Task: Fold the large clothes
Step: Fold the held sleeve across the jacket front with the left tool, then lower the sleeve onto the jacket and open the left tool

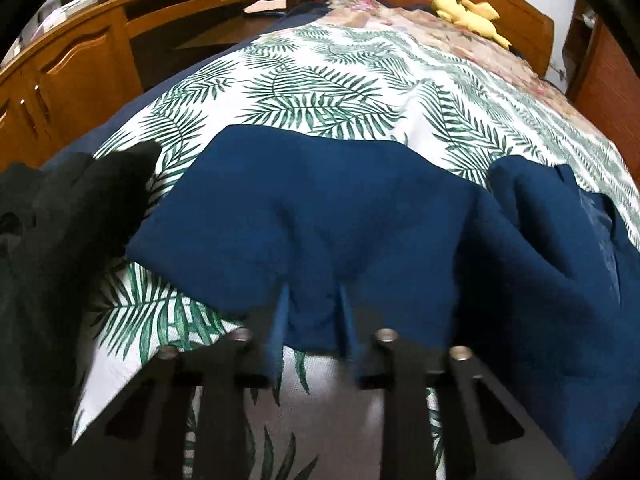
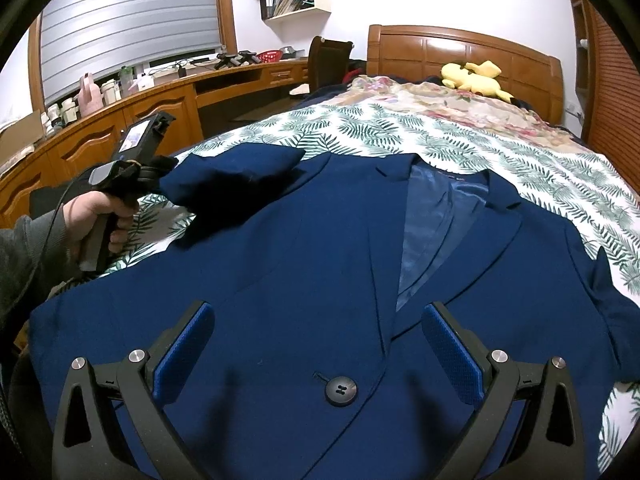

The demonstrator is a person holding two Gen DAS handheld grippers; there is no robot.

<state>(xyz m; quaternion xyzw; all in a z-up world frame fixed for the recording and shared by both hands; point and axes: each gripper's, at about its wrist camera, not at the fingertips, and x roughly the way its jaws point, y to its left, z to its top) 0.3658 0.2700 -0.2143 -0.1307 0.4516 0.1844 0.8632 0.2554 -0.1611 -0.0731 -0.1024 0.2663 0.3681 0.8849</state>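
A navy blue suit jacket (image 2: pixel 304 264) lies face up on the leaf-print bedspread (image 2: pixel 360 128), its lapels open and its lining showing. In the left wrist view its sleeve (image 1: pixel 320 208) lies bunched across the bed. My left gripper (image 1: pixel 311 300) is shut on a fold at the sleeve's near edge, with the cloth pinched between the pads. The right wrist view shows that gripper (image 2: pixel 160 176) at the sleeve end, held by a hand (image 2: pixel 100 216). My right gripper (image 2: pixel 316 344) hovers open over the jacket front, above the black button (image 2: pixel 340 390), holding nothing.
A black garment (image 1: pixel 60 220) lies at the bed's left edge. A yellow plush toy (image 2: pixel 472 74) rests by the wooden headboard (image 2: pixel 460 48). A long wooden desk with cabinets (image 2: pixel 132 120) runs along the left wall, with a chair (image 2: pixel 328 60) beside it.
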